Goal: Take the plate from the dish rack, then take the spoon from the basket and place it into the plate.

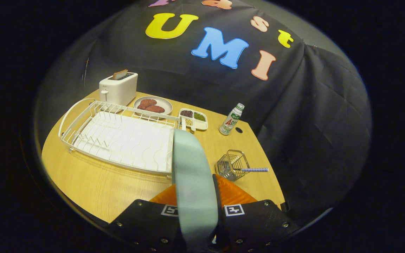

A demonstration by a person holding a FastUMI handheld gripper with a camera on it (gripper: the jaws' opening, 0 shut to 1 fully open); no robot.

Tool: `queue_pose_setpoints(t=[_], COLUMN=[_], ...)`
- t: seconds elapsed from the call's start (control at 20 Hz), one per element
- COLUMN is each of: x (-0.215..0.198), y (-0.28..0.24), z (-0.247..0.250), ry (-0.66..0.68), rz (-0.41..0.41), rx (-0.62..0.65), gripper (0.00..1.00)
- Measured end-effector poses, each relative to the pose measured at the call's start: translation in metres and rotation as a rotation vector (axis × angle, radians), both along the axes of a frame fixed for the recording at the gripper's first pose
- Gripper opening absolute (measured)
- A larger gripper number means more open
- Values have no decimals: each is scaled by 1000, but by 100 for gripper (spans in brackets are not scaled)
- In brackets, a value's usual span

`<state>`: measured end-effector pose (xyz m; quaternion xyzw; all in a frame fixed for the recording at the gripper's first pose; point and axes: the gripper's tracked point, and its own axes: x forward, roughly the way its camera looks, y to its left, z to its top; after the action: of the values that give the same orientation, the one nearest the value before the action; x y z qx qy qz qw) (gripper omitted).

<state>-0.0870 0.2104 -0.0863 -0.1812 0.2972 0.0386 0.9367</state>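
A pale green plate [192, 182] stands on edge between my fingers, and my gripper [196, 191] is shut on it, lifted above the wooden table [93, 182]. The white wire dish rack [118, 137] lies beyond the fingers to the left, with no dishes in it. Just ahead to the right stands a small wire basket [232, 164]. The spoon [253, 170] rests in it, and its blue-checked handle sticks out over the rim to the right.
Behind the rack stand a white toaster [118, 88] with a slice in it, a plate of brown food [153, 105] and a small divided tray [193, 118]. A bottle [231, 119] stands near the table's far right edge.
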Motion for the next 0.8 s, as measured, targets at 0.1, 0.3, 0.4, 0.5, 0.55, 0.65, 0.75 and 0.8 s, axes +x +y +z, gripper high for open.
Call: queue_pose_setpoints(t=[0.1, 0.3, 0.4, 0.5, 0.55, 0.65, 0.75, 0.8], x=[-4, -13, -21, -28, -30, -35, -40, -43], y=[-4, -1, 7, 14, 17, 21, 25, 29], z=[-15, -38, -51, -62, -66, -76, -87, -89], ry=[30, 91, 134, 176, 193, 223, 254, 263], rz=[-7, 12, 26, 23, 17, 11, 8, 10], rx=[40, 137, 219, 300, 327, 361, 392, 420], gripper=[30, 31, 31, 31, 31, 31, 31, 31])
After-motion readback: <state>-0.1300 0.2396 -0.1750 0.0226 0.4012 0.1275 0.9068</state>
